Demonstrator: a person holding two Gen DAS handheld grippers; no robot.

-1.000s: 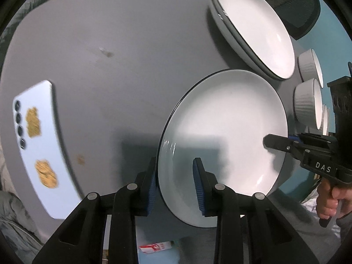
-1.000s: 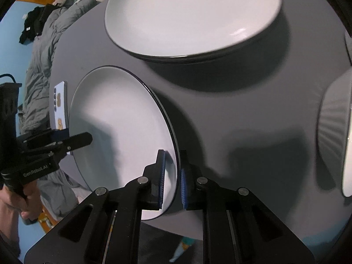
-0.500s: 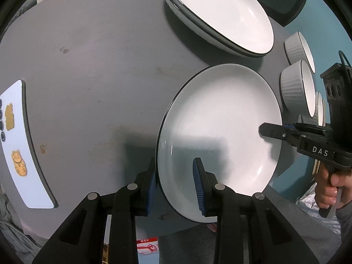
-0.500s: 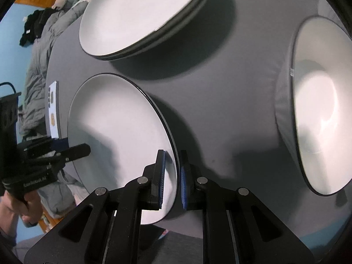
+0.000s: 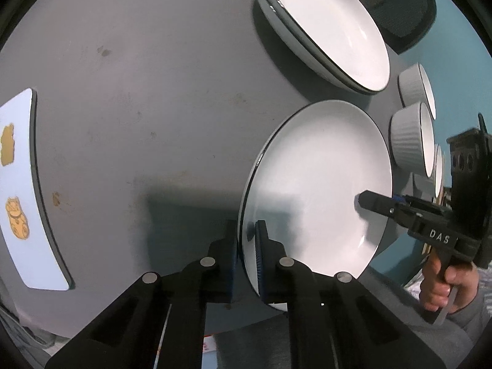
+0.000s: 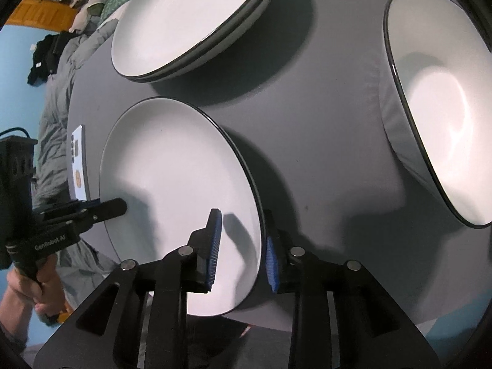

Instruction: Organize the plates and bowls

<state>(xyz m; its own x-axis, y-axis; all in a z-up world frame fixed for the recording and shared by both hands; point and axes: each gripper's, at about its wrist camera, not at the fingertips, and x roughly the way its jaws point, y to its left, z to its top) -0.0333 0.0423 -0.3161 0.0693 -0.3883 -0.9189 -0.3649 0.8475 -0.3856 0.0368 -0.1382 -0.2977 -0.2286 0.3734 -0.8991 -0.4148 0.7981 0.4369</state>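
Observation:
A white plate with a dark rim (image 5: pixel 319 181) lies on the grey table (image 5: pixel 138 98), also in the right wrist view (image 6: pixel 172 184). My left gripper (image 5: pixel 246 243) is shut on its near rim. My right gripper (image 6: pixel 243 246) is open, its blue pads straddling the opposite rim; it shows at the right in the left wrist view (image 5: pixel 378 203). A stack of white plates (image 5: pixel 329 27) stands beyond, also in the right wrist view (image 6: pixel 190 21). White ribbed bowls (image 5: pixel 412 141) stand at the right edge; one bowl (image 6: pixel 436 123) fills the right wrist view's right side.
A white phone (image 5: pixel 21 190) with cat stickers lies on the table's left side. A dark chair back (image 5: pixel 402 3) stands behind the plate stack. The plate overhangs the table's near edge. Grey bedding (image 6: pixel 58 92) lies beyond the table.
My left gripper has closed on the plate's rim. My right gripper has opened from its grip on the opposite rim. The plate has stayed about where it was.

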